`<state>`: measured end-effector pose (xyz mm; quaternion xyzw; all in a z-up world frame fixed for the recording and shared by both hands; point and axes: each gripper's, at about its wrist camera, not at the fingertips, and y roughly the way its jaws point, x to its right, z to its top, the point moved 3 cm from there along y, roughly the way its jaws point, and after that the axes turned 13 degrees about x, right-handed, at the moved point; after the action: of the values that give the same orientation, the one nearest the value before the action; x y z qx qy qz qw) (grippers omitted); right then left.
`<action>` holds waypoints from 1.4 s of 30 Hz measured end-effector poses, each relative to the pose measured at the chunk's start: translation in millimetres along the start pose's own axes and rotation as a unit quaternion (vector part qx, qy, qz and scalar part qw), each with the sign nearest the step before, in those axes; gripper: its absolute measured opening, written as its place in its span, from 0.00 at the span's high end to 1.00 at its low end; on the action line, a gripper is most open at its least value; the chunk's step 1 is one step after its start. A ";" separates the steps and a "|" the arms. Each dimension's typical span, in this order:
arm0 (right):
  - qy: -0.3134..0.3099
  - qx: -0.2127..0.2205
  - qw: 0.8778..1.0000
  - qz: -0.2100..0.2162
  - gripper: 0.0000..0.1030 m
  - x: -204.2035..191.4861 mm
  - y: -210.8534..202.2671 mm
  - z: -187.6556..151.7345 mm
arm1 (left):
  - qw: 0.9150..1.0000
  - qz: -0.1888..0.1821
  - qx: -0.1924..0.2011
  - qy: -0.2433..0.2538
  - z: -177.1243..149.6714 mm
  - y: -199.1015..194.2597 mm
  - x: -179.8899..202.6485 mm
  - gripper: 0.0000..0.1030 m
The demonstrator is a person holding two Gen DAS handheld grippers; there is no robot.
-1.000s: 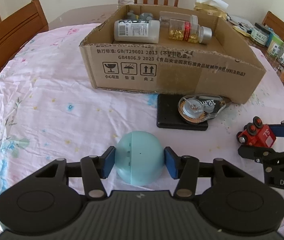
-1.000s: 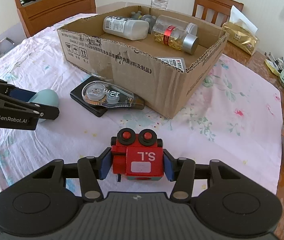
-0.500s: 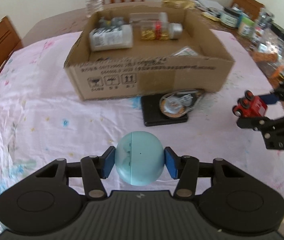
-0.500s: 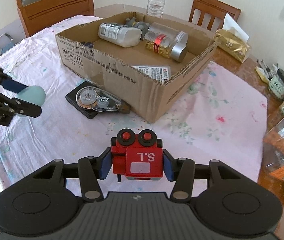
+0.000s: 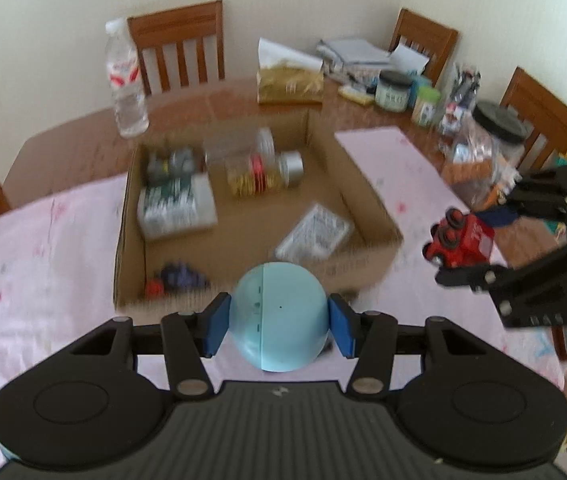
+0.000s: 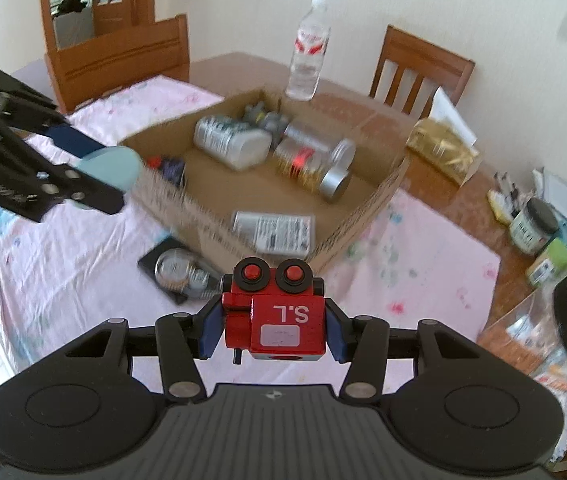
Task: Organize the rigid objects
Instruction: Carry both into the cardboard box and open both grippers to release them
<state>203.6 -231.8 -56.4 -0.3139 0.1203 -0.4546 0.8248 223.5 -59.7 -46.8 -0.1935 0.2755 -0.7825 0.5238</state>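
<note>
Ball (image 5: pixel 279 316) sits clamped between the left gripper's (image 5: pixel 279 322) pads; right gripper (image 6: pixel 273 326) is closed on the toy truck (image 6: pixel 275 316), both above the box (image 5: pixel 379 236).

Left gripper (image 5: pixel 279 320): angled downward over the table, black frame level across the view, no roll visible.
Left jaws: blue pads closed against both sides of a pale blue ball (image 5: pixel 279 316); ball held clear of the cloth.
Left gripper seen from the right wrist view (image 6: pixel 95 172): enters from the left edge, fingers reaching rightward, ball at their tips.
Right gripper (image 6: pixel 273 322): angled downward, frame level.
Right jaws: blue pads clamped on the flanks of a red toy robot (image 6: pixel 279 316), which hangs off the table.
Right gripper seen from the left wrist view (image 5: pixel 471 252): at the right edge, fingers pointing left.
Spacing: the two grippers well apart, not touching.
</note>
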 end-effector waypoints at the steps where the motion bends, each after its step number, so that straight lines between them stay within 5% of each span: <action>1: 0.003 0.004 1.000 -0.003 0.46 1.5 -0.1 4.3 | 1.000 -0.001 0.003 0.001 4.9 5.0 -1.5 0.50; 14: 0.029 0.024 0.998 -0.056 0.46 5.3 4.4 44.3 | 1.000 -0.013 -0.018 0.002 17.4 90.5 -27.3 0.50; 16: 0.031 0.019 0.998 -0.061 0.46 5.4 7.2 45.8 | 1.000 -0.009 -0.017 0.000 14.6 93.1 -29.9 0.36; 19: 0.030 0.011 0.997 -0.066 0.46 5.7 13.3 47.6 | 1.000 -0.003 0.007 0.005 15.7 83.8 -32.5 0.11; 27: 0.023 -0.003 0.998 -0.064 0.46 -0.1 44.6 66.5 | 0.997 0.026 0.058 0.040 13.3 34.9 -46.1 0.07; 36: 0.011 -0.011 0.998 -0.062 0.45 -6.9 98.6 102.5 | 0.996 0.067 0.057 0.002 -13.1 4.6 -93.2 0.06; 40: 0.008 -0.008 0.997 -0.082 0.00 -7.6 116.6 114.2 | 0.995 0.080 0.051 -0.020 -25.5 -0.4 -113.9 0.06; 42: 0.005 -0.003 0.997 -0.082 0.00 -10.8 117.3 115.6 | 0.995 0.084 0.050 -0.027 -30.6 -2.3 -120.9 0.06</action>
<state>332.6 -130.0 -41.4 -0.3231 0.0994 -0.5222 0.7830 249.2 60.0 -70.7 -0.1647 0.2373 -0.7428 0.6040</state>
